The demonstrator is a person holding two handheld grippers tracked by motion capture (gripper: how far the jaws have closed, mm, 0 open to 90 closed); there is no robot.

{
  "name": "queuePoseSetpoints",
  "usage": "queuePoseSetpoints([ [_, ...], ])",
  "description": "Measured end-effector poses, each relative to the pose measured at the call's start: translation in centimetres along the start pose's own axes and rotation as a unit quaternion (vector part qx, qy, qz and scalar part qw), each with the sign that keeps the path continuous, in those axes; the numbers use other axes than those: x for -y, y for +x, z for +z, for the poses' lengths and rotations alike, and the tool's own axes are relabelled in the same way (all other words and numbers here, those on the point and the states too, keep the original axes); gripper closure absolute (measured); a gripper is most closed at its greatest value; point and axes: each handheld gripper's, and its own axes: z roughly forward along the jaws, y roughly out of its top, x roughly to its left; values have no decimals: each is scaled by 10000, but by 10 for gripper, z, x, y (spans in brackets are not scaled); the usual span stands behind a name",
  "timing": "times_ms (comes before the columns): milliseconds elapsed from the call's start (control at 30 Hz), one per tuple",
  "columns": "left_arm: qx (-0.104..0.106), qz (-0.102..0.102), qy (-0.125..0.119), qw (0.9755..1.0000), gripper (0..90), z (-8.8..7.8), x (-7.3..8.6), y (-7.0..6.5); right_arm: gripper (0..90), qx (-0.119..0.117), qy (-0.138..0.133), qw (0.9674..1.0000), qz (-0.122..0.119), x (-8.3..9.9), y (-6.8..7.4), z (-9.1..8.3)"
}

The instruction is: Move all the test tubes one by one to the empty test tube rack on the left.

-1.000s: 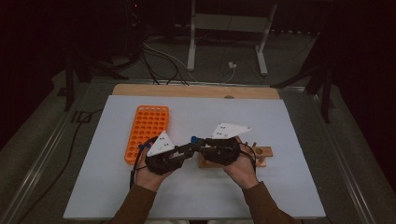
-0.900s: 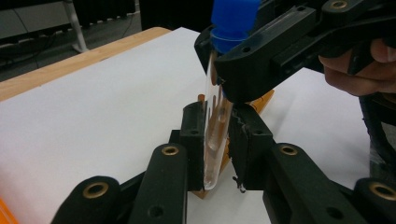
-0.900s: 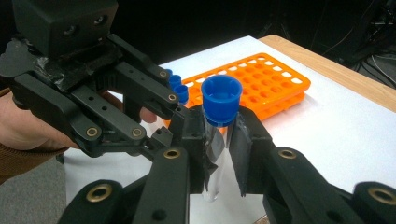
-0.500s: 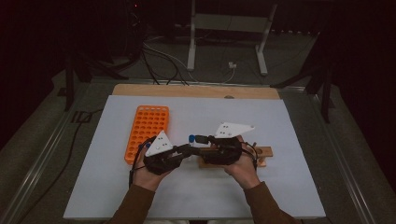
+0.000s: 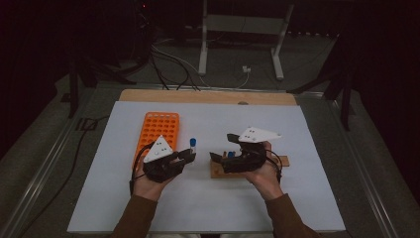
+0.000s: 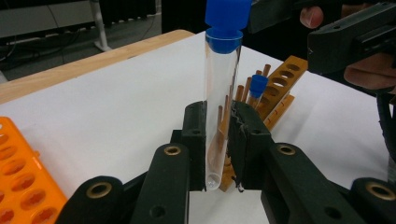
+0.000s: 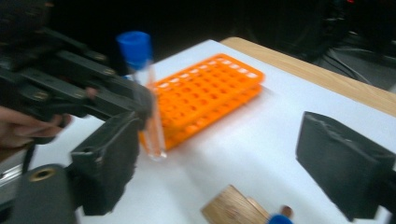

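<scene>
My left gripper (image 5: pixel 190 154) is shut on the lower part of a clear test tube with a blue cap (image 6: pixel 223 93), and holds it upright above the white sheet. My right gripper (image 5: pixel 221 147) stands a little to the right of the tube, over the wooden rack (image 5: pixel 282 161). Its jaws have just been opening, and nothing is between them (image 7: pixel 229 154). In the right gripper view the tube (image 7: pixel 144 93) stands beyond the left pad, apart from it. A second blue-capped tube (image 6: pixel 257 86) sits in the wooden rack (image 6: pixel 280 79).
An orange tube rack (image 5: pixel 158 126) with several empty holes lies left of my left hand. The white sheet (image 5: pixel 297 129) covers the table, with a wooden edge (image 5: pixel 208 95) at the back. Cables and a metal stand are on the floor beyond.
My right gripper has opened, let go of the tube and drawn back to the right. The left gripper still holds the tube, now standing free between the two hands.
</scene>
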Motion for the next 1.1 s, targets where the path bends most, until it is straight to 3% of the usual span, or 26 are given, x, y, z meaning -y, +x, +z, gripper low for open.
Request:
queuePoseSetpoints([
  [233,-84,-80,-63,9999,781,-9,2,7,0,126,-25,9998,138,8,-11,-7],
  [700,-334,-263,-309,9986,780,-40,6,28,0,292,-69,9993,230,23,-25,-23],
  [1100,-795,-317,-494,9951,780,-67,11,42,0,334,-111,9988,339,29,-32,-30],
])
